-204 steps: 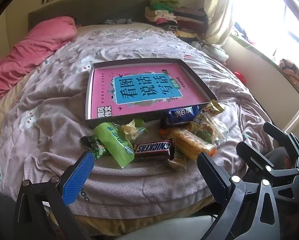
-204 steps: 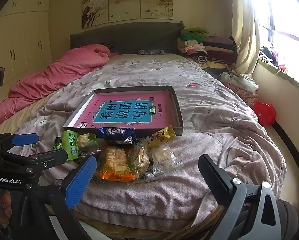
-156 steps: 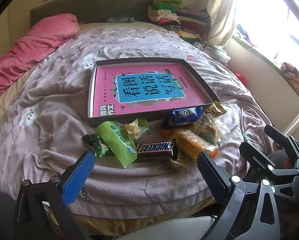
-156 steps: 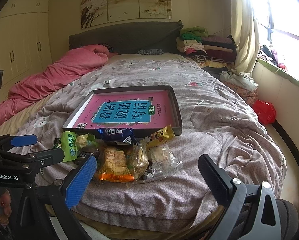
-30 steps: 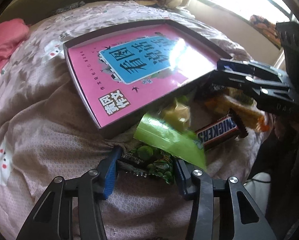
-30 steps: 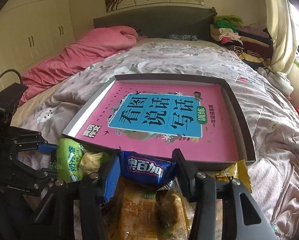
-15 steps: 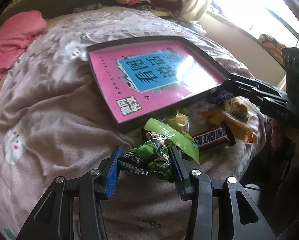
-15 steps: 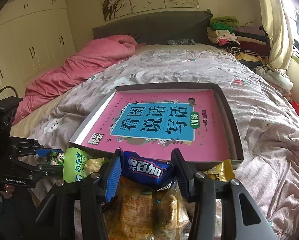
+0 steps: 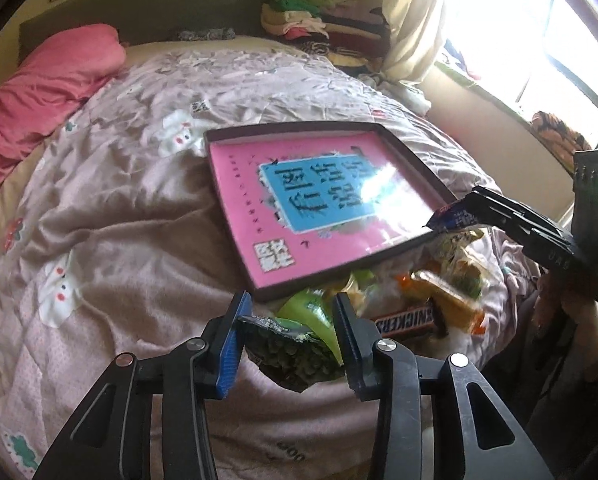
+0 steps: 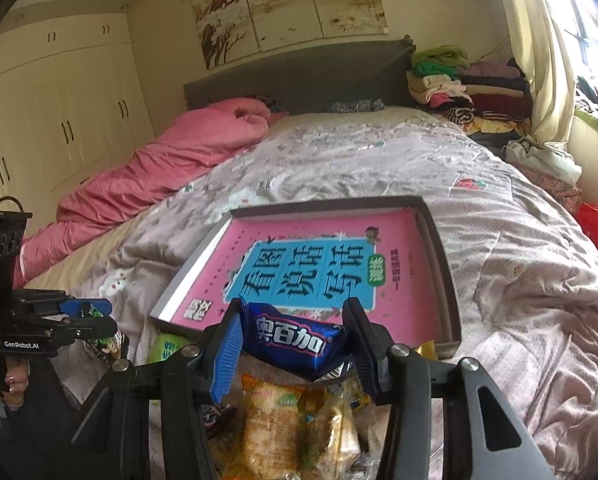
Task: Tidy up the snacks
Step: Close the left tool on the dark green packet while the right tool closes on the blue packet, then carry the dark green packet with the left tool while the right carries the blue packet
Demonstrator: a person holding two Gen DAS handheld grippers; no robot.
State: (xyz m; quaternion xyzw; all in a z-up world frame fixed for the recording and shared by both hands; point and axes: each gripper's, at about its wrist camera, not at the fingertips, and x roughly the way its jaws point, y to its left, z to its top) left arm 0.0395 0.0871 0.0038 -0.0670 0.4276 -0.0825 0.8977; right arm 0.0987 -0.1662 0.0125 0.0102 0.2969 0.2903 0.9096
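While its jaws have just been closing, left tool point(image 9: 287, 330) clamps a dark green crinkled pea-snack packet point(image 9: 291, 354), held above the bed point(image 9: 119, 240) near the pink-lined shallow box point(image 9: 319, 208). Right view: right tool point(image 10: 293, 344) clamps a blue foil snack packet point(image 10: 295, 340) over the box's near edge.

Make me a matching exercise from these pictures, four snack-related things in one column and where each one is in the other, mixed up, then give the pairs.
Things:
1. blue snack packet
2. green pea packet
3. Snickers bar
4. pink book

Places:
A. lying on the bedspread among loose snacks
B. inside the shallow box
C. clamped in the left gripper
D. clamped in the right gripper

Pairs: 1-D, 2-C, 3-A, 4-B
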